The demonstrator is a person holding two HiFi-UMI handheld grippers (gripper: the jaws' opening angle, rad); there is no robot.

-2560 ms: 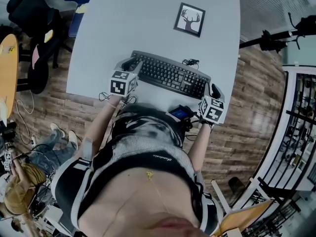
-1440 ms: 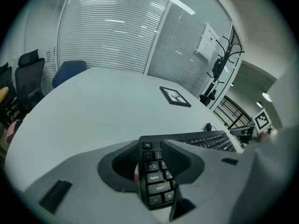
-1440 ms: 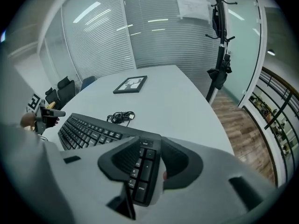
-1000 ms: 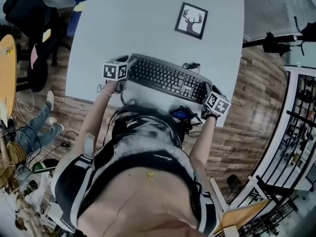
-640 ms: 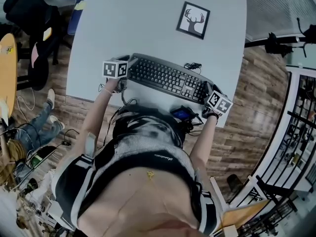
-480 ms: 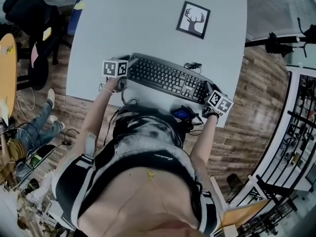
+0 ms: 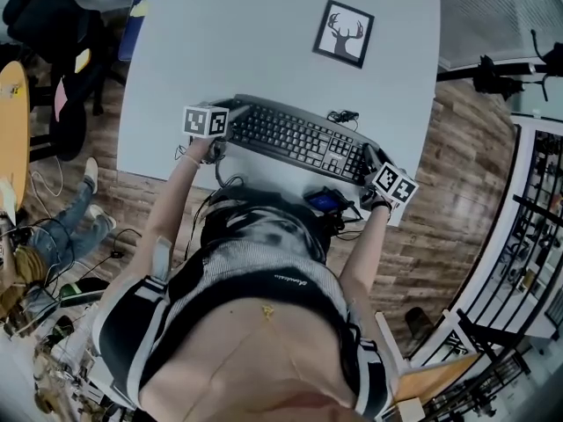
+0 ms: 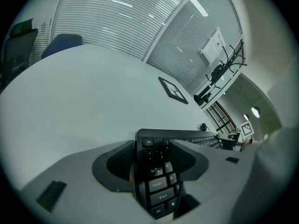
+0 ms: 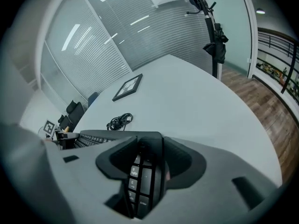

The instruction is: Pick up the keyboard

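Looks steeply down past a person's torso onto a pale grey table (image 7: 264, 42). Shows a black full-size keyboard (image 7: 299, 137) lying flat near the table's near edge, running at a slant from upper left to lower right. Finds the left gripper (image 7: 230, 111) at the keyboard's left end and the right gripper (image 7: 369, 156) at its right end, each with its marker cube on the side toward the person.

In the left gripper view, straddles the column of keys from Esc down to Ctrl. Holds the jaws spread wide after just opening, with the keyboard's end between them but not clamped.

In the right gripper view, takes in the keypad end, Enter key included. Has the jaws just closing, with the pads snug against both sides of that end.

Places a coiled black cable (image 7: 341, 112) just beyond the keyboard's far edge. Sets a framed deer-head picture (image 7: 343, 33) farther back, flat on the table and well apart from the keyboard. Also catches a small black device with a lit screen (image 7: 322, 203) at the person's waist, and wood-plank flooring (image 7: 449, 165) around the table.
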